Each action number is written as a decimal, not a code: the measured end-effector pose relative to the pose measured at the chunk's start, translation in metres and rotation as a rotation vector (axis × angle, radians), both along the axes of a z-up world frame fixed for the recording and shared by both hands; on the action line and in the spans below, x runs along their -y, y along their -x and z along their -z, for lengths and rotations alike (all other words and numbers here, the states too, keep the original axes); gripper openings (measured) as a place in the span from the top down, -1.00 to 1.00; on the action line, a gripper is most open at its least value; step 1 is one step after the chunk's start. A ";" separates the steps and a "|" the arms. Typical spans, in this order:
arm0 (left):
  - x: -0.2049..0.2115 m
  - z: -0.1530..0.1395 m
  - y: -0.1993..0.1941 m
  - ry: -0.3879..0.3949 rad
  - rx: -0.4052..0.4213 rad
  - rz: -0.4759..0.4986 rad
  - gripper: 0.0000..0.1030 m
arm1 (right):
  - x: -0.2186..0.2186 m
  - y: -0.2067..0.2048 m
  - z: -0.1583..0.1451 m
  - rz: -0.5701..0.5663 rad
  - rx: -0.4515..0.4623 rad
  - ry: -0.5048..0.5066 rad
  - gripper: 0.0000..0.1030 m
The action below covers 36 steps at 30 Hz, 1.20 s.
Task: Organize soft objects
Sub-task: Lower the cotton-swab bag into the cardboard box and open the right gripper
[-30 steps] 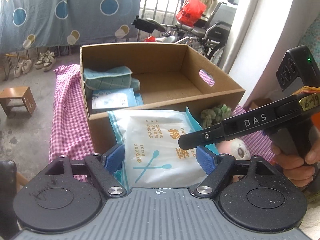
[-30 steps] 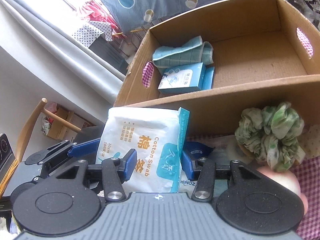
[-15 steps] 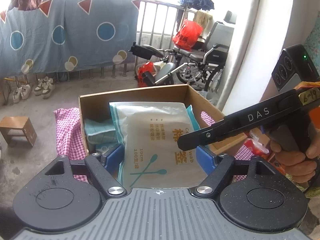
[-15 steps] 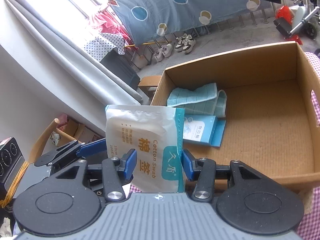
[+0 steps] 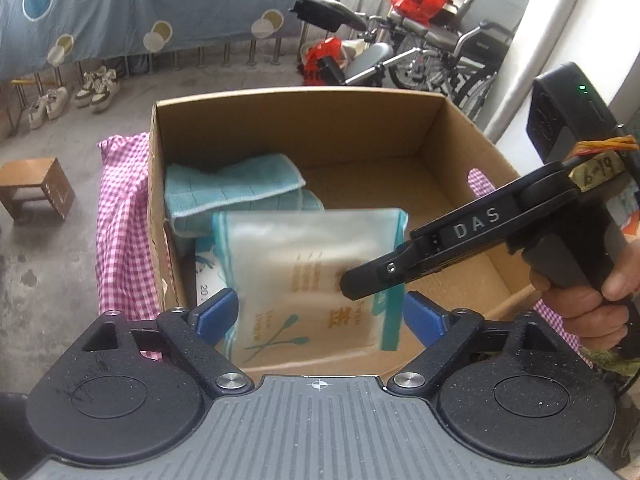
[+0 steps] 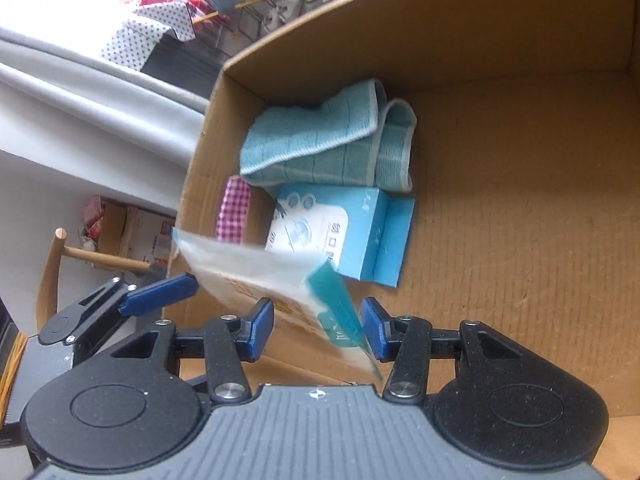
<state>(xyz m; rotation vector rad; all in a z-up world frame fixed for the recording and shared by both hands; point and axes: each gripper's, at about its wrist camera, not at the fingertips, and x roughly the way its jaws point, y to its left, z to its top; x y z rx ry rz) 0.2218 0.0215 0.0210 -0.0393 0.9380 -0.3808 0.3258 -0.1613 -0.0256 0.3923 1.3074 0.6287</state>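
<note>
A white cotton swab bag (image 5: 308,280) with a teal edge hangs blurred over the open cardboard box (image 5: 300,120). My left gripper (image 5: 320,314) has the bag between its blue pads, and its jaws are opening: a gap shows at the right pad. In the right wrist view the bag (image 6: 256,276) tilts leftward between the pads of my right gripper (image 6: 318,332), which still pinches its teal edge. The right gripper's black finger (image 5: 372,280) crosses in front of the bag. A folded teal towel (image 6: 324,140) and a blue pack (image 6: 344,232) lie in the box's left part.
The box (image 6: 500,240) has bare floor on its right side. It stands on a pink checked cloth (image 5: 124,220). A hand (image 5: 580,300) holds the right gripper. A wooden stool (image 5: 36,188), shoes and a wheelchair (image 5: 460,48) are beyond.
Both grippers carried the bag from in front of the box to above its inside. The left jaws have widened, and the bag has tipped sideways and gone blurred.
</note>
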 end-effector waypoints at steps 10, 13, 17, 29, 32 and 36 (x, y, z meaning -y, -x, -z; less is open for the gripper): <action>-0.016 -0.018 0.040 0.000 0.098 -0.013 -0.96 | -0.007 -0.020 0.005 0.010 0.021 0.109 -0.06; -0.027 -0.025 0.056 0.038 0.133 -0.038 -0.98 | -0.013 -0.030 0.005 0.020 0.049 0.150 -0.06; -0.041 -0.025 0.074 0.080 0.151 -0.077 -0.99 | -0.030 -0.043 0.023 0.012 0.014 0.199 -0.06; -0.073 -0.004 0.087 0.154 0.094 -0.145 -0.99 | -0.057 -0.029 0.021 -0.056 -0.010 0.255 -0.07; -0.074 -0.005 0.090 0.152 0.119 -0.139 -0.99 | -0.052 -0.031 0.018 -0.037 -0.028 0.248 -0.07; -0.076 -0.001 0.095 0.158 0.139 -0.131 -0.99 | -0.062 -0.026 0.019 -0.068 -0.028 0.249 -0.26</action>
